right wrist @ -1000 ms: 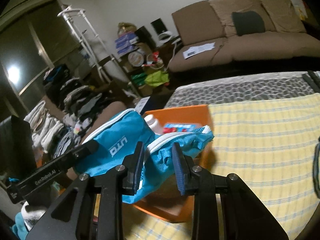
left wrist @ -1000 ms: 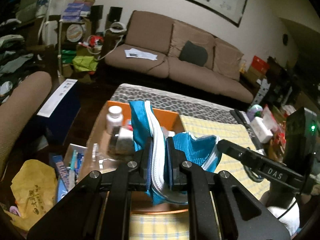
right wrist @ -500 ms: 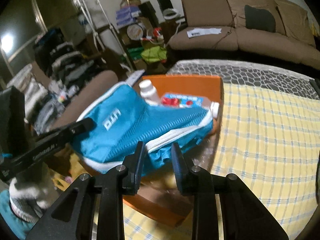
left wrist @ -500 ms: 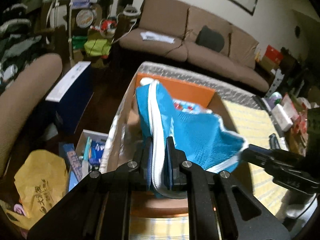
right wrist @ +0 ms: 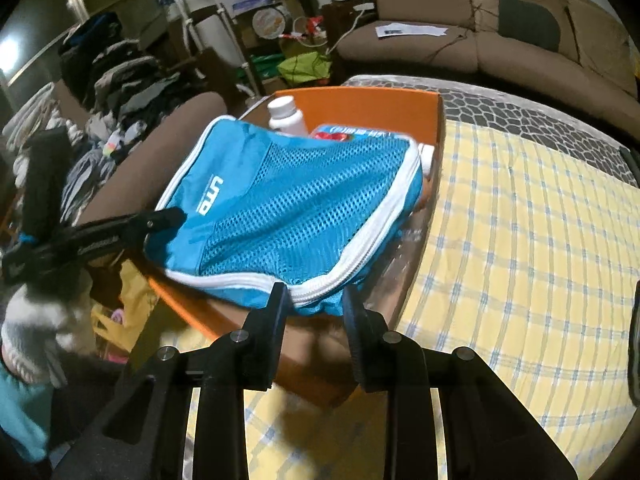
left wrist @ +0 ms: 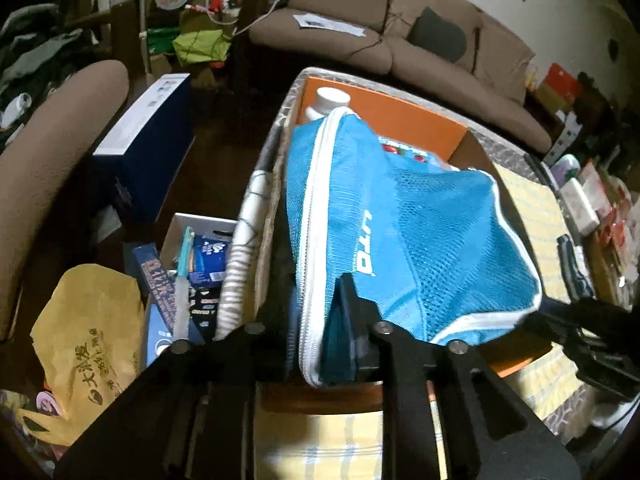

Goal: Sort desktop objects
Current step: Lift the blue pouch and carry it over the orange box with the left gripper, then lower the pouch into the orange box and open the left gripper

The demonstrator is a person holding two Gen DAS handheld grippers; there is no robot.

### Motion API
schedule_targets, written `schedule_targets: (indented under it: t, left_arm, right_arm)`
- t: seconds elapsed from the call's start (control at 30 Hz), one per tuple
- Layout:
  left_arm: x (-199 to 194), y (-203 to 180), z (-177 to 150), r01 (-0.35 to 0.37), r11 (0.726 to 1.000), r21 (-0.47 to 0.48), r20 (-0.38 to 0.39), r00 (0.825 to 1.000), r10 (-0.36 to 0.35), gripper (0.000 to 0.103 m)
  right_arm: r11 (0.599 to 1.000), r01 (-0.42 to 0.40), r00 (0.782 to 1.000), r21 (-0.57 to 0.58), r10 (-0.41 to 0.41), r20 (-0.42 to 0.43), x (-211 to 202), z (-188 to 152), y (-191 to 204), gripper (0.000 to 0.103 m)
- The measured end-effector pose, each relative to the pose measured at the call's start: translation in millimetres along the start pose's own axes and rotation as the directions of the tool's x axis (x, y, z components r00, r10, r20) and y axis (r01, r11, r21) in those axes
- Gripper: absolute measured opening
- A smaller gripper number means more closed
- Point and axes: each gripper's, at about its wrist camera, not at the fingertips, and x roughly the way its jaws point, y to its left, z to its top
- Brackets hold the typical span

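Reading "UTO" in white, a blue mesh pouch [right wrist: 296, 208] hangs over an orange box [right wrist: 372, 108], both grippers [left wrist: 320, 344] [right wrist: 314, 312] pinching its white zipper edge

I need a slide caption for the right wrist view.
Both grippers hold a blue mesh pouch above an orange box on the table.

The pouch [right wrist: 296, 208] lies over the box [right wrist: 372, 106] at the table's [right wrist: 520, 240] left edge, held between the left gripper [left wrist: 320, 332] at its left end and the right gripper [right wrist: 314, 304] at its near corner. A bottle [right wrist: 286, 114] stands in the box behind the pouch. The sofa [right wrist: 500, 36] lies far beyond the table.
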Motion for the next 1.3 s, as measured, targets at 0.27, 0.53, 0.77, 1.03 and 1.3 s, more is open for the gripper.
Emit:
schedule_targets:
  t: [0.27, 0.53, 0.77, 1.03, 1.3]
  left_arm:
    - [-11.2, 1.6, 6.9, 0.020, 0.999, -0.035, 0.069, 0.997, -0.018, 0.042]
    - [-13.2, 10.9, 11.8, 0.045, 0.996, -0.078, 0.084, 0.996, -0.039, 0.045]
    - [-4.4, 2.1, 12.8, 0.039, 0.998, -0.053, 0.074, 0.997, -0.035, 0.045]
    - [10.5, -9.3, 15.7, 0.063, 0.996, -0.056, 0.039, 0.997, -0.061, 0.044]
    - [20.1, -11.3, 10.6, 0.063, 0.996, -0.063, -0.039, 0.997, -0.066, 0.045]
  right_arm:
    - [0.997, -0.075, 0.997, 0.012, 0.075, -0.030, -14.9, -8.0, 3.8, 0.042]
    - [0.991, -0.090, 0.992, 0.103, 0.080, 0.092, -29.4, 14.2, -14.7, 0.057]
    - [0.983, -0.062, 0.997, 0.175, 0.051, 0.064, 4.8, 22.6, -32.5, 0.057]
    - [0.986, -0.090, 0.996, 0.140, 0.087, 0.026, 6.2, 18.5, -23.6, 0.057]
    - [0.991, -0.091, 0.995, 0.094, 0.093, -0.018, -2.0, 10.2, -12.6, 0.057]
